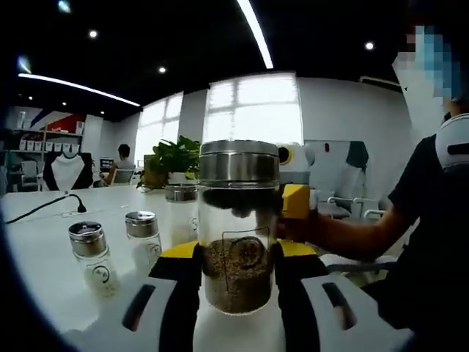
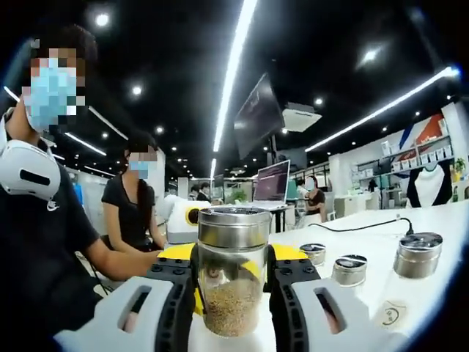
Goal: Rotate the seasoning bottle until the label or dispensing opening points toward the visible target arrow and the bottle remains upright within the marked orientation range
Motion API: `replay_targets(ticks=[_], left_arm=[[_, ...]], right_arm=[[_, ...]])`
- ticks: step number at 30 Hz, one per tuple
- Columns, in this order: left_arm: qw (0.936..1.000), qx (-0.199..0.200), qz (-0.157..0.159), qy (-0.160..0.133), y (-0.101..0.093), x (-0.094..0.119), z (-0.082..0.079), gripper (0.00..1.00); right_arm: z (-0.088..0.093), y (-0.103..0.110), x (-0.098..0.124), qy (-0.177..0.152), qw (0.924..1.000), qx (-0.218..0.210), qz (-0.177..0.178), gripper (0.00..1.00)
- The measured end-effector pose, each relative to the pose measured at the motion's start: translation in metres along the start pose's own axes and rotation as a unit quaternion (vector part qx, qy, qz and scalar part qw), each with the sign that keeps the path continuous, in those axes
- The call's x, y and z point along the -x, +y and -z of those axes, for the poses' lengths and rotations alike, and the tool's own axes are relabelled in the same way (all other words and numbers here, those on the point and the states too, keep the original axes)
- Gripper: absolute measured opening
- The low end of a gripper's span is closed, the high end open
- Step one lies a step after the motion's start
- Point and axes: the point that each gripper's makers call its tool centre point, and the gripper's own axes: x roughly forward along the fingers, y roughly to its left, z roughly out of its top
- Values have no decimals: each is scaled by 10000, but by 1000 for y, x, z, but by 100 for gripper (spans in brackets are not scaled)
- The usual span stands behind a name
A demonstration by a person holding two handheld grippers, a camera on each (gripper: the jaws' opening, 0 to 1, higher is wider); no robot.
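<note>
Seasoning bottle (image 1: 237, 227) upright between both grippers, over the white table (image 1: 44, 257).
The left gripper (image 1: 237, 293) and right gripper (image 2: 232, 293) each clamp its glass sides from opposite directions; three smaller shakers (image 1: 91, 257) stand to the left, farther off.

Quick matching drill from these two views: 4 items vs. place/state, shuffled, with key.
Items:
1. seasoning bottle
2. two small shakers
3. potted plant
4. black cable

Descriptions:
A. green, standing in front of the bright window
B. upright between the jaws of the left tool and of the right tool, brown grains inside
C. lying across the white table
D. standing free on the table, steel caps, pale contents

Pairs: 1-B, 2-D, 3-A, 4-C
</note>
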Motion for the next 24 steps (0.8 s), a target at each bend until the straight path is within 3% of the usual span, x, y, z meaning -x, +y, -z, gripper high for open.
replay_targets(ticks=[2, 5, 8, 11, 14, 16, 19, 22, 24], left_arm=[[9995, 46, -285, 82, 7, -1, 4, 41], [9940, -149, -1073, 138, 29, -1, 7, 41], [9826, -232, -1815, 304, 46, 2, 14, 41], [9734, -684, -2150, 399, 51, 4, 16, 41], [9719, -568, -2265, 299, 51, 5, 15, 41], [9648, -769, -2487, 361, 54, 6, 15, 41], [9649, -817, -2471, 365, 54, 5, 16, 41], [9743, -755, -2102, 298, 50, 1, 18, 41], [9846, -558, -1651, 133, 40, -2, 13, 42]], right_arm=[[3, -7, 1, 14, 9998, -128, 145, 35], [7, -21, -2, 48, 9977, 125, 668, 34], [13, -33, -5, 218, 9923, 314, 1177, 33], [17, -33, -13, 261, 9895, 336, 1382, 34], [14, -33, -17, 176, 9876, 445, 1493, 35], [14, -35, -17, 192, 9857, 393, 1626, 35], [15, -37, -17, 207, 9843, 364, 1715, 35], [16, -36, -11, 428, 9859, 434, 1561, 34], [12, -29, -8, 344, 9917, 171, 1224, 34]])
